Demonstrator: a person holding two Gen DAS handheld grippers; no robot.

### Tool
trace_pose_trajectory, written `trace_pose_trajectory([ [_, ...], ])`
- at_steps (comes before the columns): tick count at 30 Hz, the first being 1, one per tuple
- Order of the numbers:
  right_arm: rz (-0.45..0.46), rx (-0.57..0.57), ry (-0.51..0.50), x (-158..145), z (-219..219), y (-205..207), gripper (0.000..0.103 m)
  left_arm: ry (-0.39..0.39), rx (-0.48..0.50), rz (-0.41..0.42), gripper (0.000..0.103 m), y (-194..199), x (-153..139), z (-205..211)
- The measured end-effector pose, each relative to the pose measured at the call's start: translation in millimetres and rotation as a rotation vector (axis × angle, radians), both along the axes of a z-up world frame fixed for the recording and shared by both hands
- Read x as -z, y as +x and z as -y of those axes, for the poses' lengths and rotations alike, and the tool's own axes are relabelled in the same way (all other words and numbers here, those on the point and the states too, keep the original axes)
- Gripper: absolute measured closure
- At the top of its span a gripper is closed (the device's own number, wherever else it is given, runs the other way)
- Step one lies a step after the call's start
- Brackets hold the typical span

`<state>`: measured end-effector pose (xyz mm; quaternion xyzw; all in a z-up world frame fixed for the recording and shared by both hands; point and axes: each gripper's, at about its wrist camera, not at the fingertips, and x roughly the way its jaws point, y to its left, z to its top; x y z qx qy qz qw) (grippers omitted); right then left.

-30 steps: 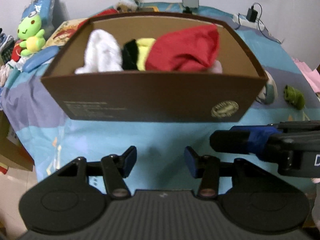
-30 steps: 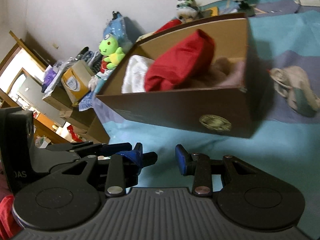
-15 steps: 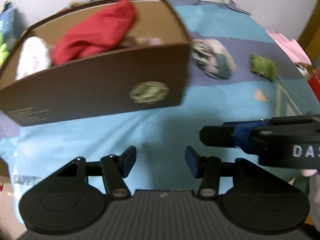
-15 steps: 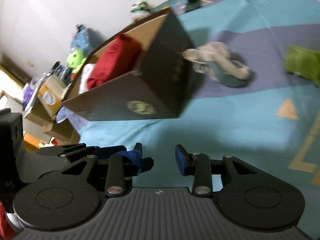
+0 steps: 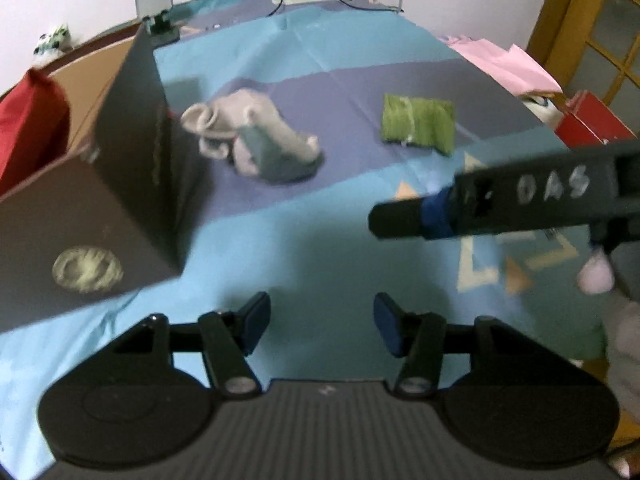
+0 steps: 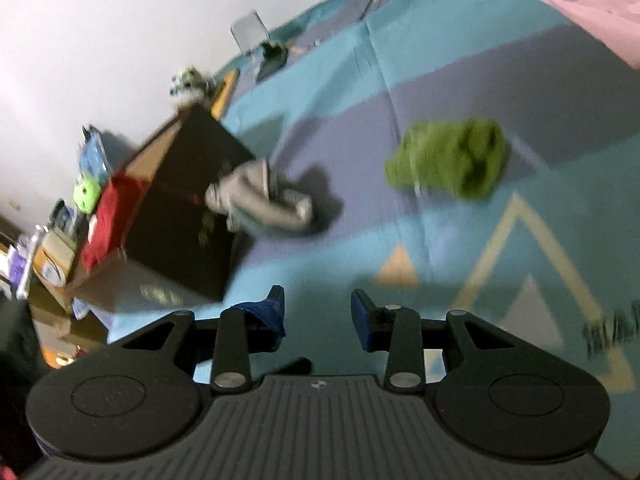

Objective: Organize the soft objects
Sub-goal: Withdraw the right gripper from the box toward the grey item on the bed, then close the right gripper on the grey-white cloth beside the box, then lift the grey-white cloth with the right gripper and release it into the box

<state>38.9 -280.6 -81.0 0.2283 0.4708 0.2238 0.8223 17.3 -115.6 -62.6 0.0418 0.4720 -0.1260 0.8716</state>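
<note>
Green cloth (image 6: pixel 448 160), grey bundle (image 5: pixel 256 140) on bed; both tools (image 5: pixel 320 328) (image 6: pixel 318 312) agape, empty.

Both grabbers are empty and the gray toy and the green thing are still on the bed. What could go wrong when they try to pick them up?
1. The gray toy lies right beside the brown box, so a gripper reaching for it might bump the box.
2. The right gripper and left gripper are close together and might collide.
3. The green cloth is floppy, so an open gripper might pinch the blanket too.
</note>
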Motion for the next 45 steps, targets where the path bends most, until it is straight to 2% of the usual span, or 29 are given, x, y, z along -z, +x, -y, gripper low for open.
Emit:
trace_pose_trajectory([
  [4,0.065,0.003,0.042,-13.9,2.3,26.8,0.083,0.005,-0.018,0.059,0.046,19.4,1.1,11.6],
  [8,0.085,0.001,0.079,-18.2,-8.7,64.7,0.083,0.067,-0.055,0.125,0.044,38.8,2.6,20.7],
  [11,0.055,-0.010,0.107,-10.2,-19.6,89.1,0.083,0.108,-0.092,0.144,0.043,54.6,5.1,21.6],
  [14,-0.021,-0.026,0.139,5.5,-29.1,105.1,0.083,0.146,-0.134,0.145,0.043,65.2,10.6,18.3],
  [16,-0.072,-0.037,0.154,15.0,-33.7,107.4,0.080,0.129,-0.146,0.141,0.042,71.9,11.7,13.3],
  [18,-0.109,-0.047,0.201,20.0,-35.9,106.1,0.080,0.126,-0.142,0.145,0.042,73.7,10.8,12.3],
  [21,-0.096,-0.059,0.191,13.5,-36.7,100.0,0.080,0.128,-0.120,0.155,0.045,68.7,11.2,11.0],
  [24,-0.121,-0.077,0.205,12.5,-29.7,92.0,0.080,0.095,-0.098,0.147,0.050,68.2,10.6,10.0],
  [27,-0.132,-0.081,0.215,9.6,-21.7,81.6,0.080,0.057,-0.070,0.139,0.050,58.6,3.6,8.1],
  [34,-0.150,-0.073,0.229,-3.7,-8.9,45.3,0.080,0.019,0.051,0.143,0.051,26.8,-16.1,7.3],
  [39,-0.097,-0.048,0.260,-35.3,-10.6,29.5,0.080,-0.007,0.115,0.226,0.050,7.3,-50.8,-5.4],
  [45,0.049,-0.072,0.290,-83.7,-43.7,27.9,0.079,-0.096,0.078,0.335,0.049,5.7,-102.7,-51.9],
])
